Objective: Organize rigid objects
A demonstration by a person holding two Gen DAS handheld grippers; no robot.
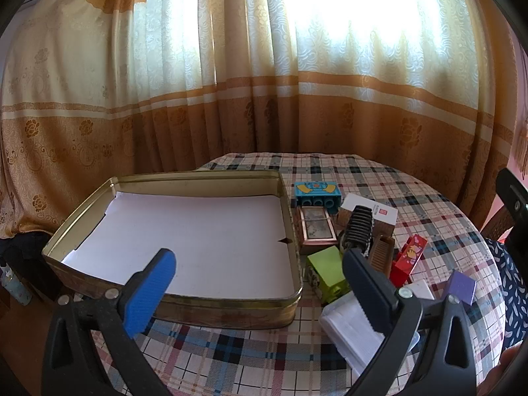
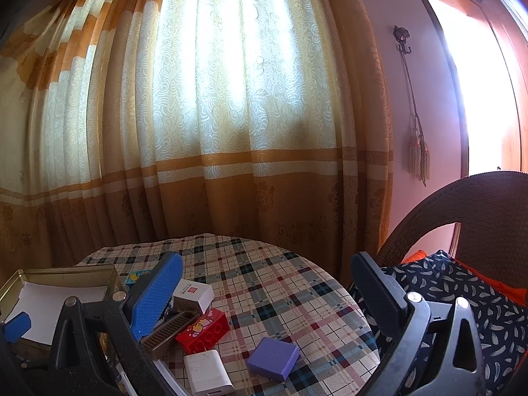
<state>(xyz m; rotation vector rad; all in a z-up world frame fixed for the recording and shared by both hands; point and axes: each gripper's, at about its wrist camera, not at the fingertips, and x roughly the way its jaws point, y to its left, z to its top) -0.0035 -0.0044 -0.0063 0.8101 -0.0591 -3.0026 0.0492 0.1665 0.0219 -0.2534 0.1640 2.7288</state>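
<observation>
- Left gripper (image 1: 260, 283), nearest the left wrist lens: black plastic frame, one ribbed blue pad (image 1: 150, 292) at 8 o'clock, one dark pad at 4 o'clock. Jaws spread wide, nothing between them.
- Right gripper (image 2: 264, 297): same build, jaws equally wide apart, empty, hanging over the table's right side.
- Tin box (image 1: 290, 231), 9 o'clock of the pile: rectangular, rounded corners, dull gold metal walls, floor covered by a white paper sheet (image 1: 184, 241). Nothing lies in it.
- Table (image 1: 363, 171): round, smooth plaid cloth in cream, blue and maroon.
- Pile of rigid objects, 3 o'clock of the tin, touching or nearly so: blue toy brick (image 1: 315, 193) with round studs, just beside the tin's far corner; copper-framed flat rectangle (image 1: 315, 227); black ribbed comb-like piece (image 1: 359, 227); white carton (image 1: 369, 213) with a small red mark; lime-green block (image 1: 326, 269); brown grooved bar (image 1: 384, 254); red printed brick (image 1: 407, 257).
- Purple square slab (image 2: 272, 358), matte, lying apart at 5 o'clock; white charger block (image 2: 206, 373) beside it.
- Clear lidded case (image 1: 349, 326) partly behind the dark pad; contents unreadable.
- Carton print too small to read.
- Patterned curtain (image 1: 231, 82) at 12 o'clock, backlit; woven chair (image 2: 468, 204) cut off at 3 o'clock.
</observation>
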